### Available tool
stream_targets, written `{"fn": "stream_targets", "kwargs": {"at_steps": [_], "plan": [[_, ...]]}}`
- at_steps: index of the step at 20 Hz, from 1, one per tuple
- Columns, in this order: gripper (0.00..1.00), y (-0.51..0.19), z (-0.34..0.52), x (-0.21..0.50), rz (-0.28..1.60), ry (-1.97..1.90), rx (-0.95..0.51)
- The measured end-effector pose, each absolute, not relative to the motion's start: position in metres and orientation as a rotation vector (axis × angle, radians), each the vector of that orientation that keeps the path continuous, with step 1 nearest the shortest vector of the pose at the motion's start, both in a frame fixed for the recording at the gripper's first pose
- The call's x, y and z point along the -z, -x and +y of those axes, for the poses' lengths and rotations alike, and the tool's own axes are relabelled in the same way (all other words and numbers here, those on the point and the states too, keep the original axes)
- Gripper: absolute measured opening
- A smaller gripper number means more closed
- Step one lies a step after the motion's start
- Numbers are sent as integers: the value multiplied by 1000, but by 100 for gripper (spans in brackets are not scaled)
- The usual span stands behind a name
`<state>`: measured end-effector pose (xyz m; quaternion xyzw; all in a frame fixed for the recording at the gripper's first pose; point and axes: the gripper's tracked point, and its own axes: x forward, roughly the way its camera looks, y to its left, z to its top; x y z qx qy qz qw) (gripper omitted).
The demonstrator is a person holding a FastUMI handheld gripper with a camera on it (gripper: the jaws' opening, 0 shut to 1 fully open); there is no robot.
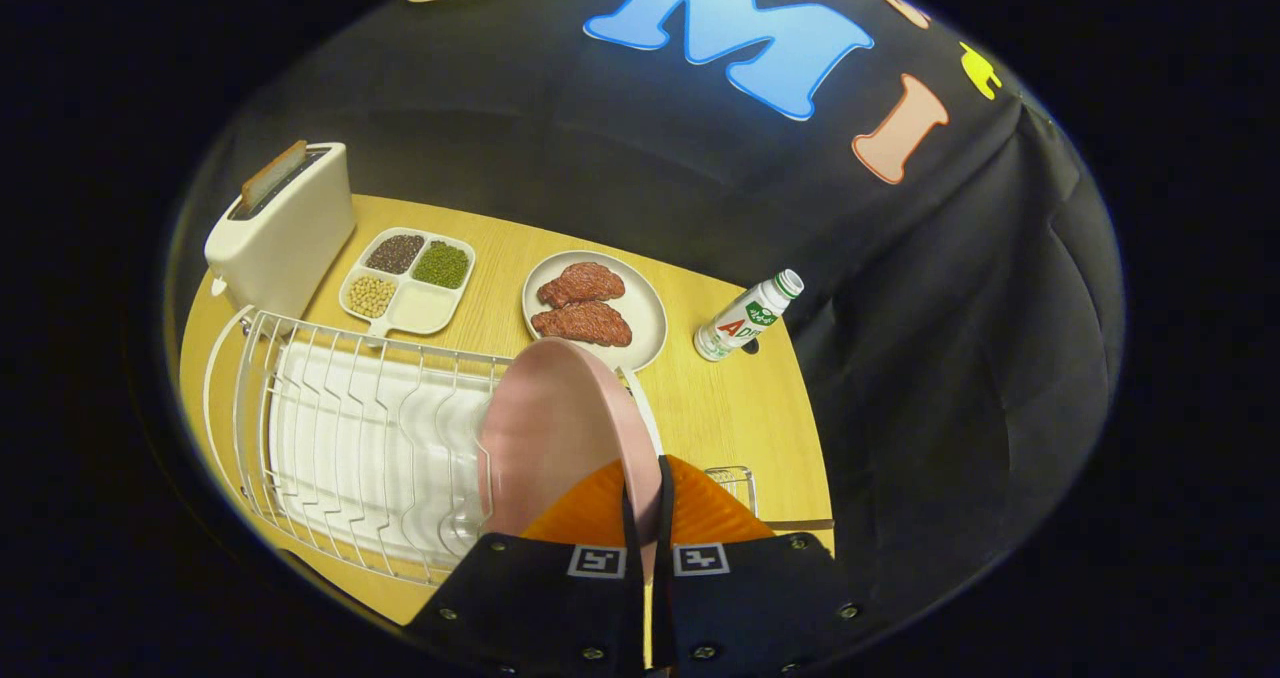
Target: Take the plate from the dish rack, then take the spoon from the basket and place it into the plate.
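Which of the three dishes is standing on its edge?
The pink plate, gripped by its rim between the closed jaws beside the white dish rack. The steak plate and the divided bean tray lie flat on the table beyond.

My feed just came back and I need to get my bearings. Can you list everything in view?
plate: one, pink, standing on edge at the dish rack's near end, rim between the claw's fingers
dish rack: one, white wire, on the table beside the toaster
toaster: one, cream, a slice in its slot, beyond the rack
divided tray: one, white, beans and grains in three of its four sections
meat plate: one, pale, two brown pieces on it
bottle: one, white, green label, lying tilted near the table edge
basket: one, wire, just beyond the fingers
table: one, light wood
claw: one, fingers closed on the plate's rim
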<state>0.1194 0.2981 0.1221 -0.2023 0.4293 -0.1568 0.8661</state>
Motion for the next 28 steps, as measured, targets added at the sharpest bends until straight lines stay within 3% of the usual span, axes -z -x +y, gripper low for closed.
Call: {"fn": "stream_targets", "kwargs": {"at_steps": [6,13,20,28], "plan": [[3,-125,308,-146,808,556,377],[3,-109,291,-167,785,436,328],[3,-57,230,-221,698,307,323],[3,20,163,-225,702,185,341]]}}
